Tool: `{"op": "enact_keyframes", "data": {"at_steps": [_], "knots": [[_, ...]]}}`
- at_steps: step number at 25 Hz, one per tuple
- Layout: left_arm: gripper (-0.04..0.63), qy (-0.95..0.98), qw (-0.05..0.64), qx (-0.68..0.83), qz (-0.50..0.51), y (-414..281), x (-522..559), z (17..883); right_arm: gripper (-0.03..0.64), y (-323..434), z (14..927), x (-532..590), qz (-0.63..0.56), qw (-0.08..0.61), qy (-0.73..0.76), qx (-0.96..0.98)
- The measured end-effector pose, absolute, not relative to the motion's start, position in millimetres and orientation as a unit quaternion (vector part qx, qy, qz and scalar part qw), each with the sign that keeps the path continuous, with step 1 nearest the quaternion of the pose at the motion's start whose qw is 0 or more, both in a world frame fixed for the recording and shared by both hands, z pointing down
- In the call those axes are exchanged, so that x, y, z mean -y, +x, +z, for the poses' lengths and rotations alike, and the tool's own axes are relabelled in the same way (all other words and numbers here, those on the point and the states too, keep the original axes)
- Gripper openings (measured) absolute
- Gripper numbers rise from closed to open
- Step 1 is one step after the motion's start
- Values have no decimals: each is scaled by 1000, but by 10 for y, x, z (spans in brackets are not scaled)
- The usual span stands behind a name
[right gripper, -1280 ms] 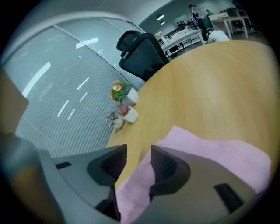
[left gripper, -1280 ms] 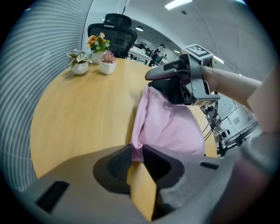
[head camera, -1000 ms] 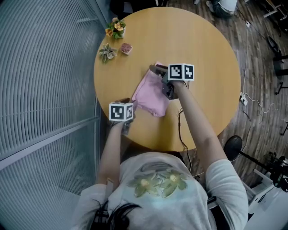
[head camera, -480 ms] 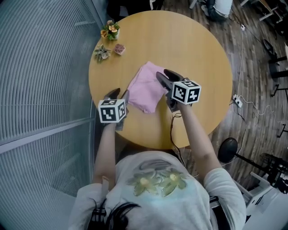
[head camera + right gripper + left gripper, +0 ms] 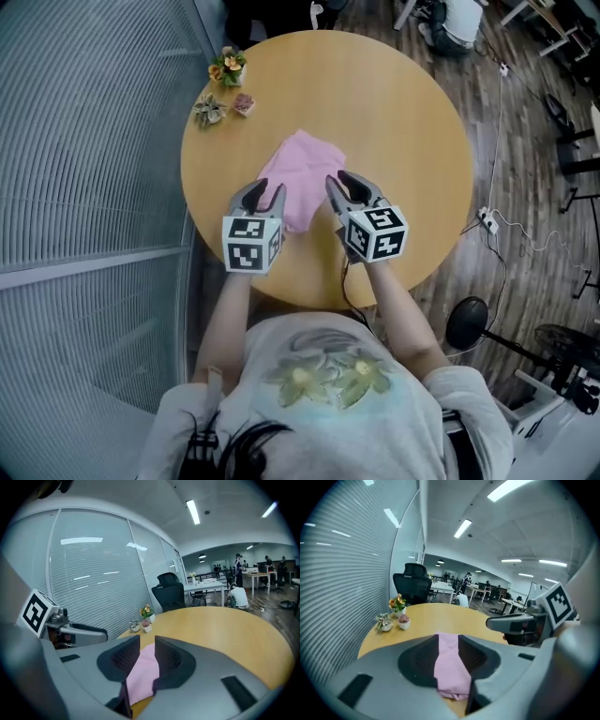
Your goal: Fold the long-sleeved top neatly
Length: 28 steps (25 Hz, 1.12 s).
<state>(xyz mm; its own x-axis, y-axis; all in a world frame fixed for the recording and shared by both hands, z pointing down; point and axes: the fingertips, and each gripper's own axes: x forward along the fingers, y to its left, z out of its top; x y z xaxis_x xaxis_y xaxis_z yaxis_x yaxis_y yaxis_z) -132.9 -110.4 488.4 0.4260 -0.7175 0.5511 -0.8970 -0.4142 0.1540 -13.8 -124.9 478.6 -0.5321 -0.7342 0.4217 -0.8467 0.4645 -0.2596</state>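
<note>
Both grippers now sit nearer the person than a second ago, pulled back off the cloth and raised above the table's near edge. The left gripper (image 5: 262,191) has its jaws apart and grips nothing. The right gripper (image 5: 338,180) has just been narrowing its jaws, yet a gap remains and nothing is pinched between them. The pink long-sleeved top (image 5: 300,171) lies folded into a compact bundle on the round wooden table (image 5: 403,122), just beyond both sets of jaw tips and between them. In each gripper view it shows through the jaw gap, flat on the wood. Small potted plants (image 5: 208,111) stand at the table's far left edge, well apart from the top.
</note>
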Motion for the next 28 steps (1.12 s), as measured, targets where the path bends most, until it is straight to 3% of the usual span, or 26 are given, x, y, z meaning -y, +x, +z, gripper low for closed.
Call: {"op": "enact_keyframes", "data": {"at_steps": [5, 11, 28], "knots": [[108, 831, 193, 481, 202, -1000, 964, 4701, 35, -51, 4678, 1033, 224, 130, 475, 841], [7, 841, 168, 477, 192, -776, 859, 4536, 17, -63, 4617, 858, 214, 142, 460, 850], [5, 847, 186, 463, 186, -525, 542, 4468, 17, 42, 4440, 560, 186, 160, 441, 864]]}}
